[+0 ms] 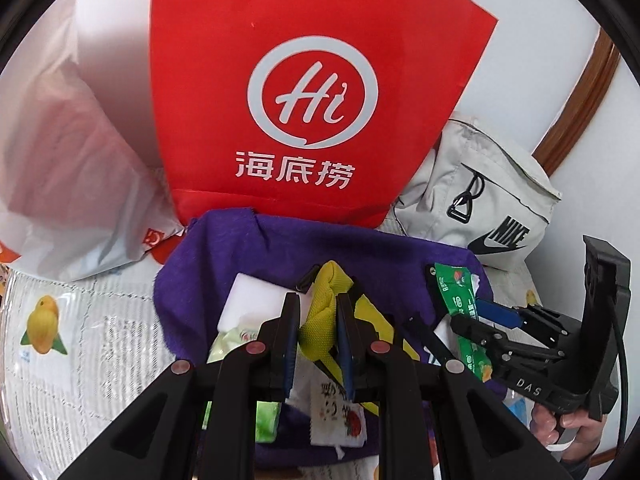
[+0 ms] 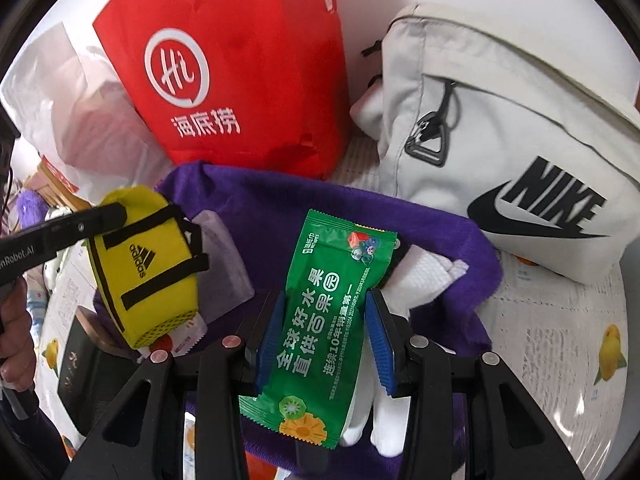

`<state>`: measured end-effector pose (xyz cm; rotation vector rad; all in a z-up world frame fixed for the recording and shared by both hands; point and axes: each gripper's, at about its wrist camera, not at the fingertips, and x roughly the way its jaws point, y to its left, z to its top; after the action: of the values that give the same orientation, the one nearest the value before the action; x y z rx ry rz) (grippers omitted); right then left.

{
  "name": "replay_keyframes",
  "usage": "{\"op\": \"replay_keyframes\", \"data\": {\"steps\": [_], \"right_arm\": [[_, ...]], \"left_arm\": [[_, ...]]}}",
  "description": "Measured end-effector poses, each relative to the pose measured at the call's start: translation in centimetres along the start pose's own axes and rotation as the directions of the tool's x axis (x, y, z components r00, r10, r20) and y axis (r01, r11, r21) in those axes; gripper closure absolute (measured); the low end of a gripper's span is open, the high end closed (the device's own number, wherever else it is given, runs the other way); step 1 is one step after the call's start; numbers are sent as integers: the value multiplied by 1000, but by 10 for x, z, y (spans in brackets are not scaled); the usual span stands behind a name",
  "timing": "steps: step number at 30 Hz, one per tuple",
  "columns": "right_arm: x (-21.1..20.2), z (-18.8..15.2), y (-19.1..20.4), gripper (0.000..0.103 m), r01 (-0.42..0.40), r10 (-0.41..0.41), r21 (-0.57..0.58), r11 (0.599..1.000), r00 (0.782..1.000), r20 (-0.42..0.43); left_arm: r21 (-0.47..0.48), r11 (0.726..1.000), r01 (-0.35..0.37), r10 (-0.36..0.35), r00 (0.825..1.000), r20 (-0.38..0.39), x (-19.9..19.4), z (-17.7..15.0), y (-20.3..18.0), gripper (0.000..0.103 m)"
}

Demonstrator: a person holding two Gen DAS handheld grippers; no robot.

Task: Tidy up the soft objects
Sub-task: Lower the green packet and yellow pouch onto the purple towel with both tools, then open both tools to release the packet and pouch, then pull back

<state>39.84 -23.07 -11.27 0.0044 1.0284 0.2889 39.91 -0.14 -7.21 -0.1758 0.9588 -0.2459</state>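
A: Nearest us, low centre of the right wrist view, our right gripper (image 2: 324,340) has its blue pads pressed on the edges of the glossy green wet-wipe packet (image 2: 320,320). That film looks slick, so we judge it could slide out if we tilt.

B: And our left gripper (image 1: 318,316), centre of the left wrist view, has its fingers nearly together, pinching the yellow mesh pouch with black straps (image 2: 144,264) by one fold. A thin pinch like that could let the pouch swing and snag.

A: Below both sits the purple felt bin (image 2: 440,248), with a white folded cloth (image 2: 420,280) at its right. Dropping from here, we risk missing its soft rim.

B: Farther back, upper centre, the red non-woven tote bag (image 2: 240,60) leans; upper right, the pale grey backpack (image 2: 500,120). We could knock either if we swing wide.
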Motion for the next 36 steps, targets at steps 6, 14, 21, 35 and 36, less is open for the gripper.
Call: {"op": "replay_keyframes", "data": {"steps": [6,14,21,35,36], "right_arm": [[13,4,-4,62,15,-15,-7,1000,1000,-26],[21,3,-4,59,4,-5,-11,1000,999,-45],[22,5,-2,50,-5,5,-3,1000,999,-45],[-32,-19,17,44,-5,5,23,1000,1000,8],[-36,-22,18,43,-3,3,27,1000,1000,12]], "left_arm": [[10,1000,-24,24,1000,-19,15,2,-4,86],[5,1000,-29,30,998,-52,27,2,-6,82],[24,997,-67,68,996,-54,17,0,-8,61],[65,990,-123,124,992,-8,-44,-26,-20,33],[68,989,-129,129,992,-5,-49,-30,-21,30]]}}
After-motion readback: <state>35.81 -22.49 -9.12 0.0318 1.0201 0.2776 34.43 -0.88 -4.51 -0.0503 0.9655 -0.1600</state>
